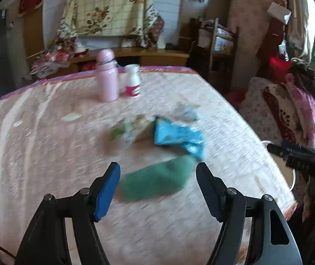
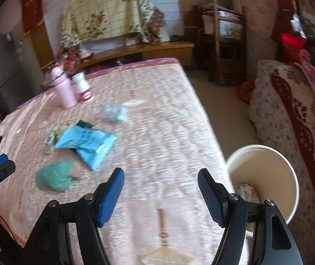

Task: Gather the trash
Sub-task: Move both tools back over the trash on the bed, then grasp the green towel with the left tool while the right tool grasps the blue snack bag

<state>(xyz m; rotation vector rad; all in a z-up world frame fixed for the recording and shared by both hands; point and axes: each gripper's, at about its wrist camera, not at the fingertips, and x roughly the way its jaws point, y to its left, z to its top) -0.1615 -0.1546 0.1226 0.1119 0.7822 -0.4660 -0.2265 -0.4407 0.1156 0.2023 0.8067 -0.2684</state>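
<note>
Trash lies on a pink-clothed table [image 1: 47, 154]. A crumpled green piece [image 1: 157, 181] lies just ahead of my open, empty left gripper [image 1: 158, 170]; it also shows in the right wrist view [image 2: 54, 176]. A blue wrapper [image 1: 177, 137] [image 2: 86, 143] lies beyond it, with small greenish scraps [image 1: 124, 132] and a clear crumpled wrapper [image 2: 114, 111] nearby. My right gripper [image 2: 160, 176] is open and empty over bare cloth near the table's right edge. A beige bin [image 2: 265, 176] stands beside the table to its right, with a scrap inside.
A pink bottle [image 1: 107, 75] [image 2: 62, 88] and a white jar with a red label [image 1: 132, 80] [image 2: 83, 88] stand at the table's far side. White paper scraps [image 1: 71, 117] [image 2: 133, 103] lie on the cloth. A patterned sofa [image 2: 289, 114] is at right.
</note>
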